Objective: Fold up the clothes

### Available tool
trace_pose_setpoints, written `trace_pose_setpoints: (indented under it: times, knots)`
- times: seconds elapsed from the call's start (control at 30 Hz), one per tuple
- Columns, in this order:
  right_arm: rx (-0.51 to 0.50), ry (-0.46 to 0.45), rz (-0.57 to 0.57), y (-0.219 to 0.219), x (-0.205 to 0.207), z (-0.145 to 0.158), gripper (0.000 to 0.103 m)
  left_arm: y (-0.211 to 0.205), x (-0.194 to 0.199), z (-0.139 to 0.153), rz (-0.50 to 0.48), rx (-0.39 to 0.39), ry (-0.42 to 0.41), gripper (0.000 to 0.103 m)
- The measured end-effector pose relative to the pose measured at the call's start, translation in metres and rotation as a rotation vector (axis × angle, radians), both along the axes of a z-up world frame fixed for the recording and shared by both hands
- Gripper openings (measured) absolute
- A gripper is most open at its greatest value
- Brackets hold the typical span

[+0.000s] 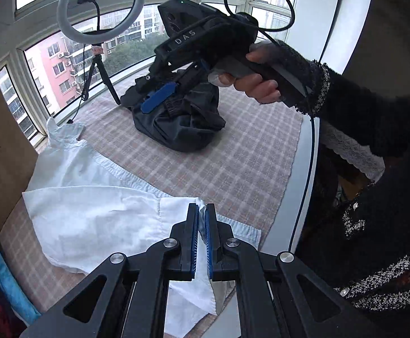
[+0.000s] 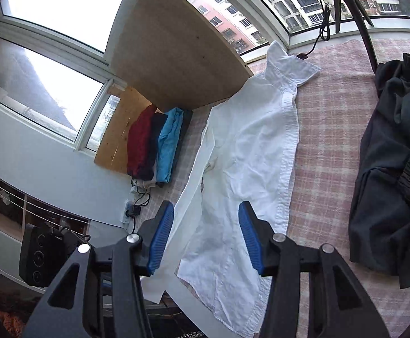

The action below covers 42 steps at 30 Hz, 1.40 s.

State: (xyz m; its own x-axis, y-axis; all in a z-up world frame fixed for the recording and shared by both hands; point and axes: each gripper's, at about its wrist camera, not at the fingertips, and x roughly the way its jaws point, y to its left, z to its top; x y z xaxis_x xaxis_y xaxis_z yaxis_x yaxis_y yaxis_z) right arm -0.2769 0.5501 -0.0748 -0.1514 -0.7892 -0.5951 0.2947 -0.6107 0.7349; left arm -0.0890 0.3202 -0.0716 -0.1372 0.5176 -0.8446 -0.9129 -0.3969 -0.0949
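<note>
Left gripper clamped tight on a fold of the white shirt, blue pads pressed together with a sliver of cloth poking out between the tips, right near the front edge of the worktop. Rest of the shirt sprawled flat over the pink checked cloth, running back along the left side toward the far left corner, collar up by the window. Right gripper spread wide, nothing pinched, hanging above the shirt with cloth showing in the gap but no pad touching it; in the left wrist view, up in the air over the dark bundle of clothes, gripped by a hand in a black sleeve. Dark bundle sitting mid-worktop toward the back, well apart from the shirt, a good stretch of bare checked cloth between the two. Left side pretty boxed in: wooden board standing along that edge, and a stack of folded clothes (red, navy, bright blue) against it, just beside the shirt's sleeve. Ring light on a tripod parked at the back edge by the window. Shirt hem hanging slightly past the front edge.
</note>
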Motion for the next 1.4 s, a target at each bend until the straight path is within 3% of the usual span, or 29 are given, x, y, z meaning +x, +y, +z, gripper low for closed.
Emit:
trace_pose_setpoints:
  times: [0.1,0.17,0.27,0.4,0.47,0.53,0.63,0.73,0.87,0.97,1.07,1.13,1.17,1.27,1.3,1.4]
  knots:
    - [0.051,-0.024,0.055,-0.005,-0.006,-0.025,0.048,0.014,0.012,-0.055,0.027,-0.133,-0.082,0.014]
    - [0.085,-0.008,0.093,-0.018,-0.011,-0.032,0.048,0.018,0.018,-0.085,0.055,-0.195,-0.142,0.012]
    - [0.096,0.051,0.146,-0.044,-0.026,-0.031,0.048,-0.02,0.011,-0.073,0.181,-0.105,-0.202,0.022]
    - [0.182,0.175,0.198,-0.096,-0.063,-0.031,0.048,-0.089,-0.034,-0.057,0.504,-0.012,-0.195,0.031]
    - [0.199,0.176,0.203,-0.126,-0.092,-0.037,0.048,-0.127,-0.071,-0.055,0.7,0.029,-0.203,0.031]
    - [0.196,0.166,0.209,-0.153,-0.124,-0.048,0.048,-0.16,-0.109,-0.06,0.865,0.119,-0.255,0.031]
    - [0.252,0.143,0.204,-0.192,-0.166,-0.068,0.048,-0.185,-0.153,-0.071,1.0,0.229,-0.282,0.031]
    - [0.293,0.113,0.206,-0.222,-0.195,-0.089,0.048,-0.186,-0.186,-0.081,1.047,0.237,-0.259,0.031]
    - [0.248,0.074,0.246,-0.247,-0.209,-0.106,0.047,-0.179,-0.217,-0.101,1.039,0.201,-0.25,0.031]
    - [0.334,0.148,0.306,-0.264,-0.203,-0.109,0.003,-0.181,-0.23,-0.118,1.068,0.086,-0.197,0.028]
    - [0.449,0.18,0.279,-0.262,-0.206,-0.116,0.004,-0.191,-0.23,-0.13,1.09,0.029,-0.211,0.025]
    - [0.471,0.19,0.257,-0.254,-0.207,-0.112,0.012,-0.198,-0.227,-0.128,1.091,0.037,-0.205,0.025]
    - [0.485,0.212,0.238,-0.25,-0.205,-0.106,0.024,-0.2,-0.225,-0.124,1.09,0.042,-0.19,0.025]
    - [0.455,0.298,0.212,-0.236,-0.186,-0.078,0.028,-0.201,-0.22,-0.113,1.095,-0.039,-0.071,0.023]
    - [0.427,0.303,0.225,-0.232,-0.178,-0.07,0.028,-0.204,-0.219,-0.112,1.091,-0.037,-0.071,0.023]
    - [0.307,0.252,0.309,-0.227,-0.151,-0.061,0.028,-0.207,-0.218,-0.103,1.019,0.152,-0.147,0.023]
